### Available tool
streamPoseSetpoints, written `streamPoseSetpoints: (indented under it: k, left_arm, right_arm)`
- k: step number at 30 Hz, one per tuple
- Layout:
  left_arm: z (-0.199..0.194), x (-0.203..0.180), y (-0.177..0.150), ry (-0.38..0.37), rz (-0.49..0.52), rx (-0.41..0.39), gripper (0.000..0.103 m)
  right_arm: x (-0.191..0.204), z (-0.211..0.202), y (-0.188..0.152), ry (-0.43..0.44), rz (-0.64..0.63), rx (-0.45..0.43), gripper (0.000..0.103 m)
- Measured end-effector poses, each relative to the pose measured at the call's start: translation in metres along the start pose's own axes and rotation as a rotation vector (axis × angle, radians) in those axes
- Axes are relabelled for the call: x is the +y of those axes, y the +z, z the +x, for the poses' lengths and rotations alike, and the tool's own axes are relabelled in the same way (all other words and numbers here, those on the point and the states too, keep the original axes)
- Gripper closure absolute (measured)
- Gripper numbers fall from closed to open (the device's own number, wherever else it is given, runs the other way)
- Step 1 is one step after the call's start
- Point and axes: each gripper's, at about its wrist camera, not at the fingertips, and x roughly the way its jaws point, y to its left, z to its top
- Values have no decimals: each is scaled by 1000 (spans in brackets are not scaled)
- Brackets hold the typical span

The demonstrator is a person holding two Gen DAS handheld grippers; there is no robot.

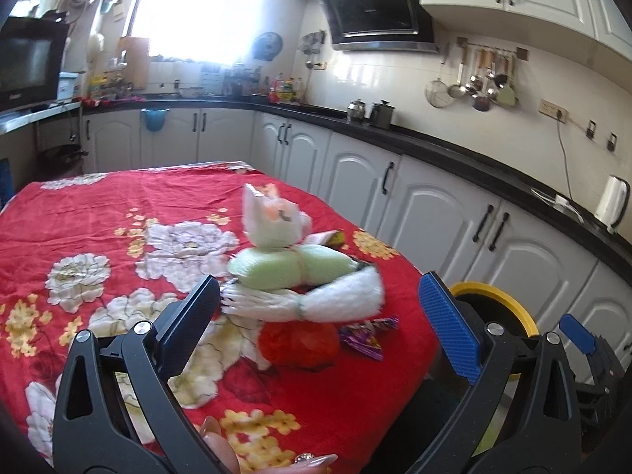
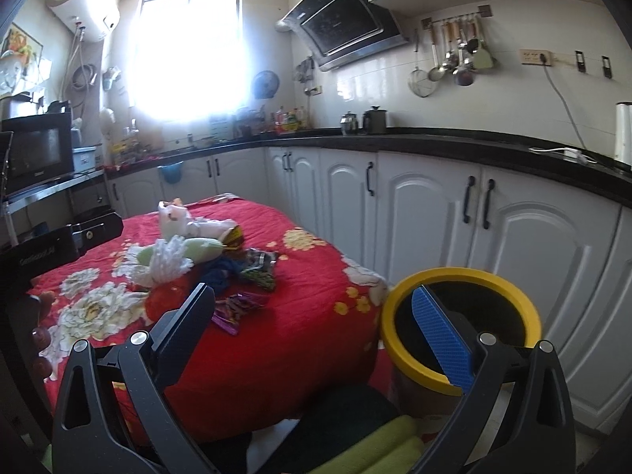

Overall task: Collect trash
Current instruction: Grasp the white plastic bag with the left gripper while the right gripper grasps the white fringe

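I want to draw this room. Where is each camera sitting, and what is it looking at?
Left wrist: on the left gripper, over the table, facing the trash pile; fingertips show below.
Right wrist: on the right gripper, at the table's corner, facing the bin; the left gripper shows at its left.
Both see pile, bin, window.

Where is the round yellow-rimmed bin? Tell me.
In the right wrist view the yellow-rimmed bin stands on the floor at the red table's right corner, before the white cabinets.

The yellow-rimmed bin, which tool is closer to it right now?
Right. The right tool hangs open at the bin, one finger over its rim; the left tool is open over the table's trash pile.
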Motion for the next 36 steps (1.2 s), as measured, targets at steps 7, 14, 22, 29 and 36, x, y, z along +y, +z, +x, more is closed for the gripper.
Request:
streamPoseSetpoints:
  k: [7,14,22,29,36]
  left_arm:
    - [7,33,16,40,-62,-11,10]
    - [28,57,31,82,-89,37,10]
    - [71,76,54,46,-115,107,10]
    - [112,78,65,-27,-108,190,10]
    - [157,73,74,-121,-118,294,10]
  right_arm:
    - [26,24,12,103,-41,23,6]
    - [50,57,18,215,-58,89,6]
    - [74,94,22,304,-52,162,6]
    - [86,118,23,377,-45,202,6]
    - [91,131,24,439,-8,224,10]
